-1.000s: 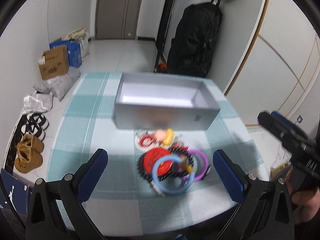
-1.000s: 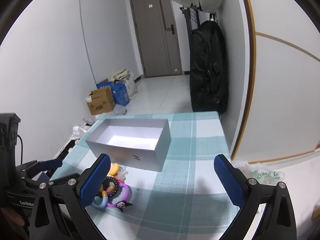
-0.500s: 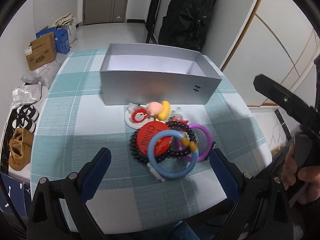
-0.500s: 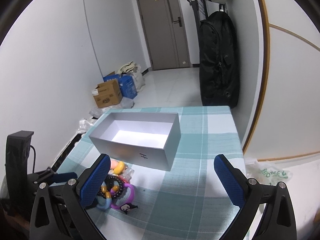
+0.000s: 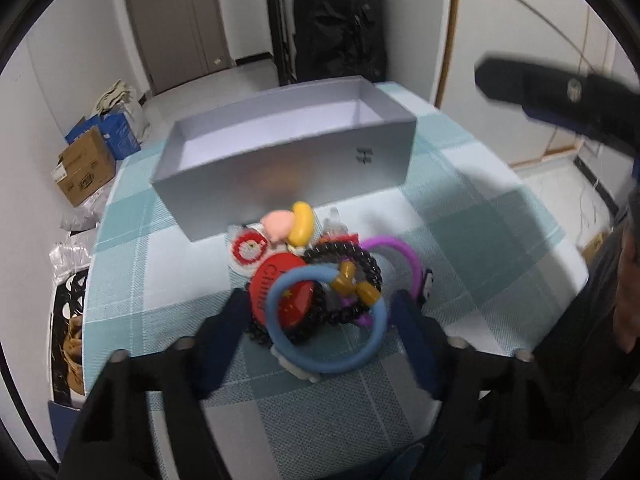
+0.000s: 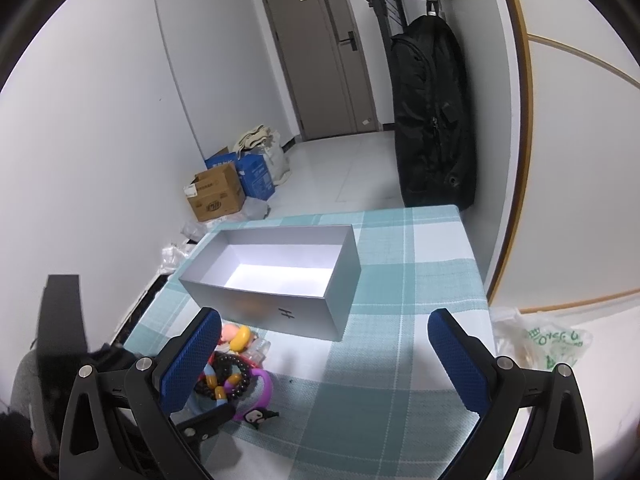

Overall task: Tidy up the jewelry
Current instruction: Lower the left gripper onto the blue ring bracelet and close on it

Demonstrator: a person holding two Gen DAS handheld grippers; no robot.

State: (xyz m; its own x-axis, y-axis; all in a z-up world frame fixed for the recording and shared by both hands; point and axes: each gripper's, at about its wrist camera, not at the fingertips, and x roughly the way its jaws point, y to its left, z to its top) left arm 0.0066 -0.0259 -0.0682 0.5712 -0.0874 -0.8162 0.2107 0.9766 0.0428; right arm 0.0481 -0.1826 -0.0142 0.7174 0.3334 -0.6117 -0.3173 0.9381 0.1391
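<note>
A heap of jewelry lies on the checked tablecloth [image 5: 168,280] in front of an open silver box [image 5: 280,176]. In the heap are a blue ring [image 5: 332,364], a black bead bracelet [image 5: 352,252], a purple ring [image 5: 404,252], a red round badge [image 5: 276,280] and yellow and pink charms [image 5: 302,222]. My left gripper [image 5: 318,304] hangs just over the heap. Its jaws are closing with the blue ring and beads between them, and the pads do not visibly press on anything. My right gripper [image 6: 324,320] stands open and empty, to the right of the heap [image 6: 232,376] and before the box [image 6: 260,300].
The table's right edge [image 6: 480,280] runs close to the wall. On the floor are cardboard cartons [image 6: 218,196], shoes [image 5: 74,340] and a plastic bag [image 6: 552,344]. A tall black bag [image 6: 432,120] stands beyond the table's far end, near a door [image 6: 320,60].
My left gripper has sunk toward the jewelry heap and rolled, and its fingers have drawn in from wide apart to either side of the blue ring. The right gripper has barely moved.
</note>
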